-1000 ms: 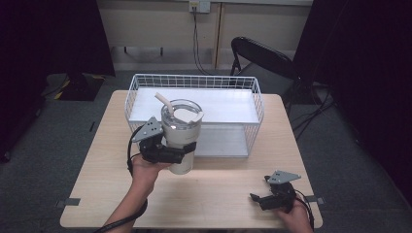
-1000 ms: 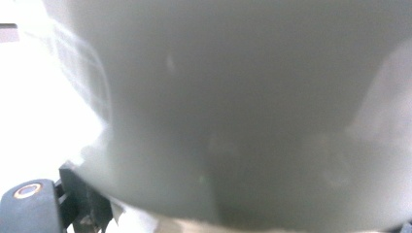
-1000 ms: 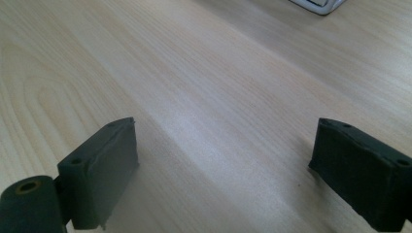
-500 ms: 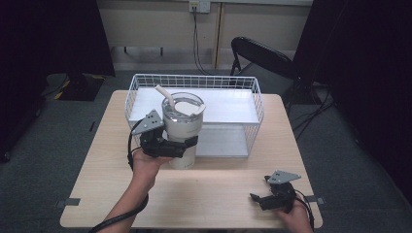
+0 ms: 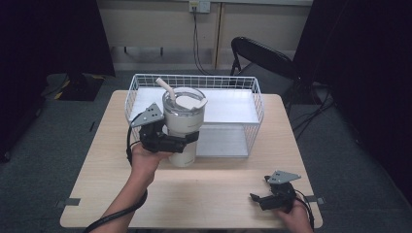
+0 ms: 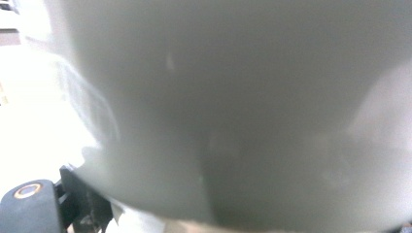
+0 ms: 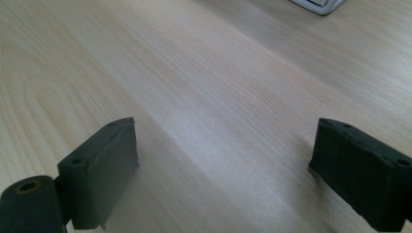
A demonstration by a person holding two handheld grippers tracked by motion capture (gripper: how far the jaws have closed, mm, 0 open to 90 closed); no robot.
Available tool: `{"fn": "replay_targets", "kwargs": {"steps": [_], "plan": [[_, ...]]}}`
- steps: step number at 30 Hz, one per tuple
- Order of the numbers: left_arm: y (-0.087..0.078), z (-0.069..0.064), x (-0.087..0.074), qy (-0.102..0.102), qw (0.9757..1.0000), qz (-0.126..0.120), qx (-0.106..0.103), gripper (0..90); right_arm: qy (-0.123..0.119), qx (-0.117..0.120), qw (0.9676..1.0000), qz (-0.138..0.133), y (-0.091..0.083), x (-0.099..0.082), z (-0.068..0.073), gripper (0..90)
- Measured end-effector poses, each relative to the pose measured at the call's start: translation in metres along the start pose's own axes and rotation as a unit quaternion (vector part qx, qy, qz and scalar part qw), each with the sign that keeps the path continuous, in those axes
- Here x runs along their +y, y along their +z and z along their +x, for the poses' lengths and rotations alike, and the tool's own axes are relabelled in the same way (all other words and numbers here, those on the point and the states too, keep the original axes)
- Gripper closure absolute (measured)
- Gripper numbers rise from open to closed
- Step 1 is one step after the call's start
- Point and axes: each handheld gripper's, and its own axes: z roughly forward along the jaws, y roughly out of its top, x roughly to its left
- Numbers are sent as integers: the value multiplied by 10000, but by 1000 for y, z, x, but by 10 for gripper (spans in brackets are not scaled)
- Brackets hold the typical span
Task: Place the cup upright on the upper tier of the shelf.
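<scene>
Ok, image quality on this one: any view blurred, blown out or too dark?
Left gripper view: the tumbler sits so close that it is a soft grey blur, and the background at left is blown out white. Right gripper view: tabletop grain is sharp and evenly lit. High view: table well lit, room edges fall to black.

Light wooden table (image 5: 116, 194), rectangular, its grain running lengthwise in the right gripper view (image 7: 204, 82). On its far half stands a white wire basket (image 5: 256, 104) with a white floor, its rear edge close to the table's far edge. The right gripper (image 5: 262, 200) rests on the tabletop near the front right corner, jaws apart over bare wood; the near half of the surface is otherwise bare.
</scene>
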Motion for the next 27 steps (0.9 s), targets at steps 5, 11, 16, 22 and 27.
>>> {"fn": "replay_targets", "kwargs": {"steps": [5,11,16,22,27], "plan": [[-1,-1,10,26,10000,-10,11,96,-1,1,10000,0,0,0,0,89],[-1,-1,22,52,10000,1,20,96,-1,0,10000,-1,0,0,0,89],[-1,-1,31,84,9999,-60,34,96,1,0,10000,-1,0,0,0,89],[-2,0,43,131,9999,-104,40,96,4,-1,10000,-3,0,0,0,89],[-2,1,50,152,9998,-82,72,96,-3,-5,10000,-8,0,0,0,89]]}}
